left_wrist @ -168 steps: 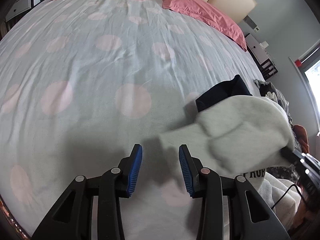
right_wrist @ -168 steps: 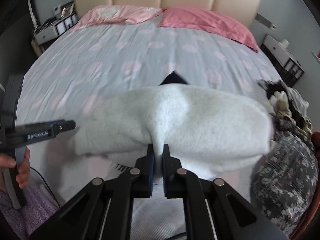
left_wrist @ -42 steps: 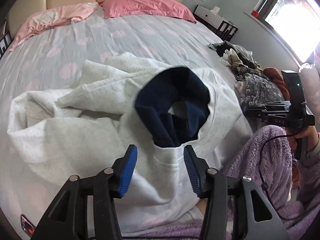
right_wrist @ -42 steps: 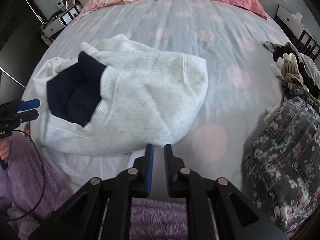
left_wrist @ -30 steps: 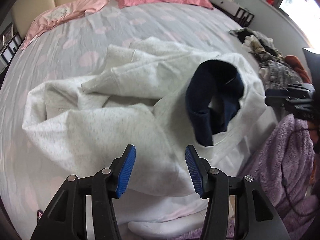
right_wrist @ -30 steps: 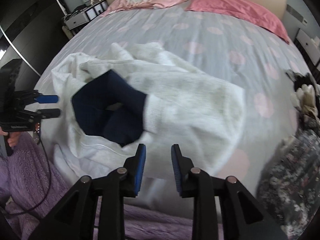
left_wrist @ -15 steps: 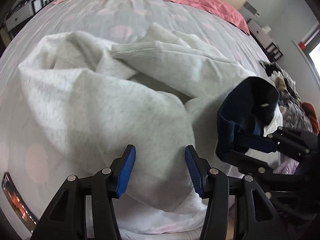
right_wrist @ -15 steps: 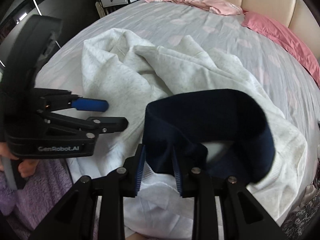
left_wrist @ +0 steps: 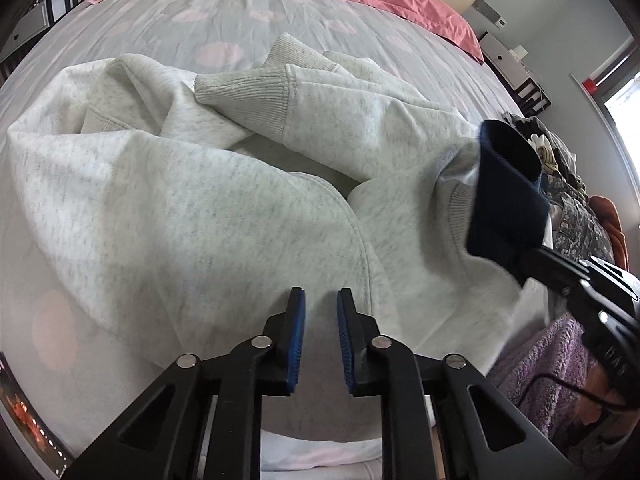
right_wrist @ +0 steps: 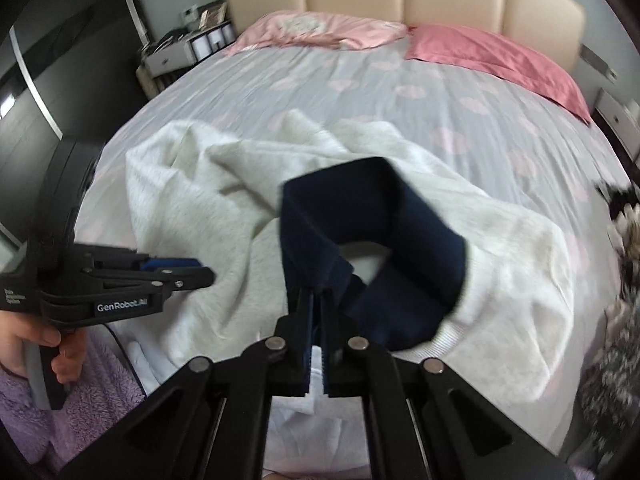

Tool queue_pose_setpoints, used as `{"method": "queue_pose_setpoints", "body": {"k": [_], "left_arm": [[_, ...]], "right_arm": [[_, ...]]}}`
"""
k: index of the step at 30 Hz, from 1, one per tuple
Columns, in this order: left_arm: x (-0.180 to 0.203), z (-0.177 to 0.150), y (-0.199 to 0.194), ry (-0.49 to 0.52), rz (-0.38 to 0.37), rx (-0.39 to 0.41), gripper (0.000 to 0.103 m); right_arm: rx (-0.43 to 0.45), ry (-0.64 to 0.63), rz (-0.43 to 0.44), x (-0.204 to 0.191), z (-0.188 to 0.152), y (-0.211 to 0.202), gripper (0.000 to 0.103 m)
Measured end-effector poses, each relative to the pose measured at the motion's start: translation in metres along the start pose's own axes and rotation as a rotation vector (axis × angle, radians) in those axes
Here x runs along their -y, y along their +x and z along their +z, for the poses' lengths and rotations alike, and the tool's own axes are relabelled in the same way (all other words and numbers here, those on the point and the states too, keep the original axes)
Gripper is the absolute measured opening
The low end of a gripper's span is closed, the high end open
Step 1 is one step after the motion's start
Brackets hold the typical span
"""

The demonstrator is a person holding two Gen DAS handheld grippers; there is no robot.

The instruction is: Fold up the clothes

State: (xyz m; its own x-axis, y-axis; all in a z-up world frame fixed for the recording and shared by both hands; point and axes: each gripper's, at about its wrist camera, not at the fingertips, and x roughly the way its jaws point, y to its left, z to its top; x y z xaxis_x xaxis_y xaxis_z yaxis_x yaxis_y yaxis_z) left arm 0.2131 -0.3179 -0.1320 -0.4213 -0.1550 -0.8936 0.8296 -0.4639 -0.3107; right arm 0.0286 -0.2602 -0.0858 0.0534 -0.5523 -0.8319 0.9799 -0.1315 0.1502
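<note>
Bed (right_wrist: 460,92) holds sweatshirt (left_wrist: 200,200), navy collar (right_wrist: 320,248) between right jaws

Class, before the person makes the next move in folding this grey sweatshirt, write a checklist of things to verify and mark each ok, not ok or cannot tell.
1. Right gripper has a firm hold on the navy collar: ok, jaws closed on its edge.
2. Left gripper grips the sweatshirt: not ok, jaws apart above the fabric, nothing between them.
3. Sweatshirt lies flat: not ok, it is bunched, with one ribbed cuff lying across the body.
4. Bedspread beyond the sweatshirt is free for spreading: ok.
5. Pile of other clothes clear of the sweatshirt: cannot tell.
</note>
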Motion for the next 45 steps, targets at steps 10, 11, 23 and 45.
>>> {"method": "queue_pose_setpoints", "body": {"k": [10, 11, 23, 45], "left_arm": [[0.008, -0.005, -0.015, 0.036, 0.023, 0.043, 0.015], [0.015, -0.006, -0.019, 0.074, 0.018, 0.048, 0.015], [0.098, -0.022, -0.02, 0.575, 0.002, -0.051, 0.051], [0.129, -0.045, 0.051, 1.021, 0.238, -0.207, 0.017]], "right_arm": [[0.052, 0.251, 0.148, 0.063, -0.028, -0.025, 0.002], [0.062, 0.261, 0.168, 0.065, -0.03, -0.026, 0.002], [-0.122, 0.303, 0.144, 0.071, -0.057, 0.001, 0.003], [-0.152, 0.264, 0.217, 0.076, -0.069, 0.022, 0.003]]}}
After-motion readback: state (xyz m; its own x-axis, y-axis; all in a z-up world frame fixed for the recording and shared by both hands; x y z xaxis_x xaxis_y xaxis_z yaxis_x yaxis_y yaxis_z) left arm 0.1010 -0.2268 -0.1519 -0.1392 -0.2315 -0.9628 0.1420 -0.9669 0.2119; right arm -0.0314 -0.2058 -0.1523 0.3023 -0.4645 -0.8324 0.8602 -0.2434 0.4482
